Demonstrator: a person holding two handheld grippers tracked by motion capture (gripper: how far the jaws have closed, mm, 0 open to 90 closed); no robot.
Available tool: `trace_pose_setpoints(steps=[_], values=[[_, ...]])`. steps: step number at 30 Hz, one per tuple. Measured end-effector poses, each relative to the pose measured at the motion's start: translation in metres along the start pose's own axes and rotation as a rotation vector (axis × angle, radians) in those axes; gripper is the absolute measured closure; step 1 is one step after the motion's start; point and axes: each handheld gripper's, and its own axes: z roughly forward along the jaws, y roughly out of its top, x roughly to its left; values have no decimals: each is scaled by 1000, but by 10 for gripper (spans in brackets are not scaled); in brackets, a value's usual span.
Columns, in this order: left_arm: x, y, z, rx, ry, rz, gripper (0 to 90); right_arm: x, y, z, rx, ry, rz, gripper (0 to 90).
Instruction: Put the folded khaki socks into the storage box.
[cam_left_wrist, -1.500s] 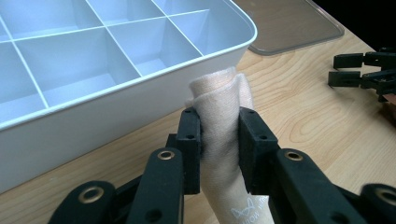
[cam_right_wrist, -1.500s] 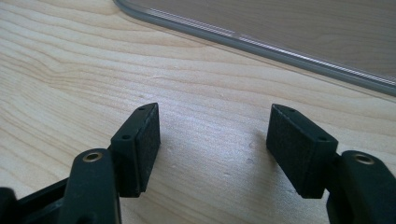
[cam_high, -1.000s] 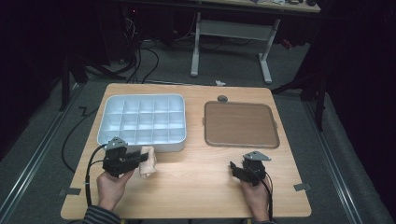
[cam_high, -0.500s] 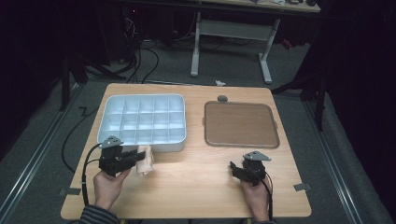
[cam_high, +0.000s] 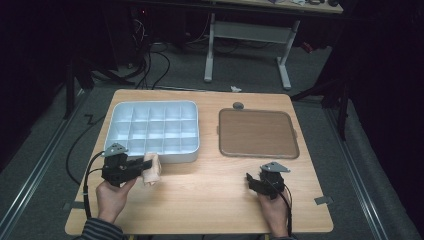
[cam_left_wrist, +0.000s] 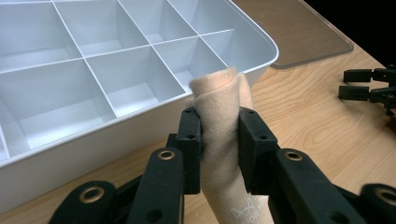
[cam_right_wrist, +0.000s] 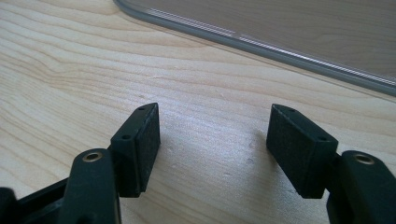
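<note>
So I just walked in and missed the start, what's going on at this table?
A person works with a claw in each hand. The left claw is shut on a rolled beige cloth, held just in front of the white compartment tray, whose cells look empty. The right claw is open and holds nothing, low over the bare wood near the flat brown lid.

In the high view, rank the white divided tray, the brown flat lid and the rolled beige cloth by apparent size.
1. white divided tray and brown flat lid: too close in footprint to rank.
2. rolled beige cloth, clamped in the left gripper, clearly the smallest.
</note>
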Motion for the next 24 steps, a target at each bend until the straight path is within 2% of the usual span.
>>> trace_pose_setpoints(steps=[20,24], values=[[11,18,-4,-3,8,-1,728,0,0,0,0,0,0,352],[14,23,-2,2,-3,-15,728,0,0,0,0,0,0,352]])
